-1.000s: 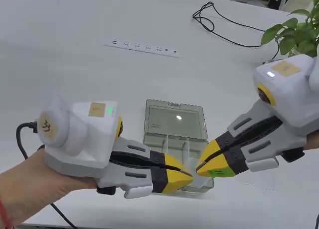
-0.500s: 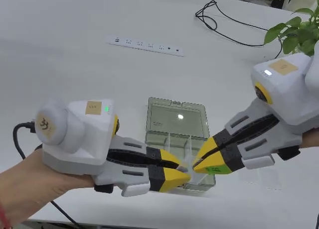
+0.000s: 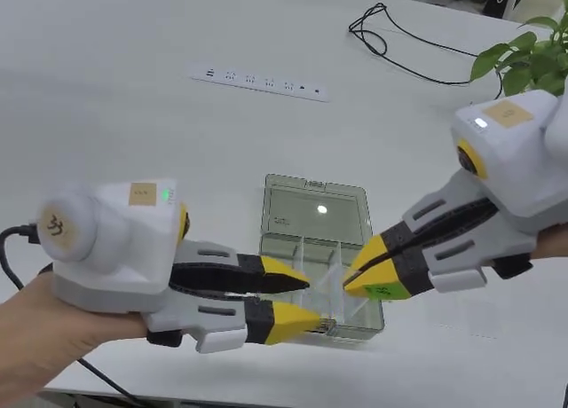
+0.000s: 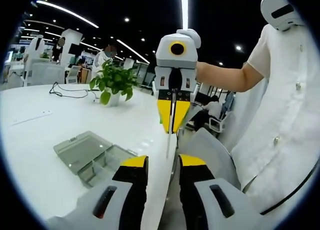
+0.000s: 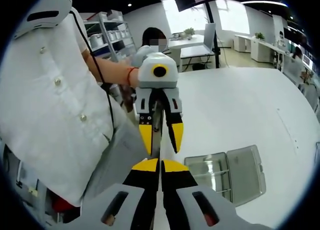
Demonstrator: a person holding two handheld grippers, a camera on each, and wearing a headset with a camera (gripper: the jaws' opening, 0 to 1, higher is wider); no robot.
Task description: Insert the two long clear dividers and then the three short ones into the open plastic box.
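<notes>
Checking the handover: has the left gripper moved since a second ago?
Yes. The left gripper has drawn back leftward, away from the plastic box, and its jaws are now open.

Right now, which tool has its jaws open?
The left tool, on the left in the head view: its yellow tips stand apart. The right tool is closed on a thin clear divider over the plastic box.

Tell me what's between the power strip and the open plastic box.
Nothing: in the head view, bare white table separates the power strip from the plastic box.
</notes>
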